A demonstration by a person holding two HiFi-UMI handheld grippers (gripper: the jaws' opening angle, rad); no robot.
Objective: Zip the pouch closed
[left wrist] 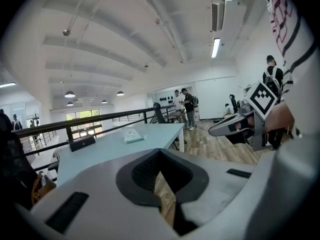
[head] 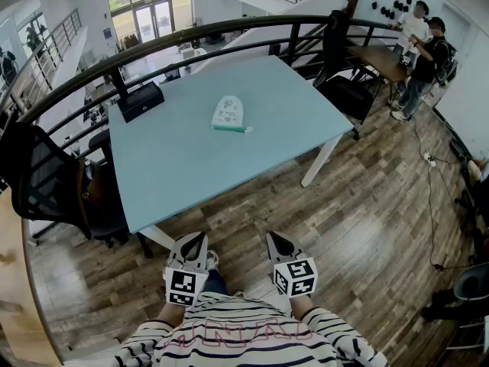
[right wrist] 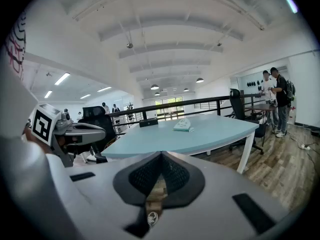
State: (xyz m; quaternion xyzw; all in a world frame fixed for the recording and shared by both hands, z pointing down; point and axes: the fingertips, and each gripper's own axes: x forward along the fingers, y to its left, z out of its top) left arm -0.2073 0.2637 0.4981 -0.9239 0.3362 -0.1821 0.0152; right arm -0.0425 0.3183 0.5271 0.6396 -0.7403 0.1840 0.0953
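A white pouch (head: pixel 228 113) with a green zip edge lies flat near the middle of the light blue table (head: pixel 176 167). It shows small and far off in the left gripper view (left wrist: pixel 132 136) and in the right gripper view (right wrist: pixel 183 125). My left gripper (head: pixel 193 243) and right gripper (head: pixel 276 243) hang side by side in front of my chest, over the wooden floor, well short of the table's near edge. Both are shut with nothing between the jaws. Each gripper sees the other beside it.
A black box (head: pixel 140 101) sits on the table's far left corner. A black railing (head: pixel 229 33) curves behind the table. Black office chairs (head: pixel 46 182) stand at the left and one (head: pixel 344 90) at the right. Two people (head: pixel 420 52) stand by a desk at the far right.
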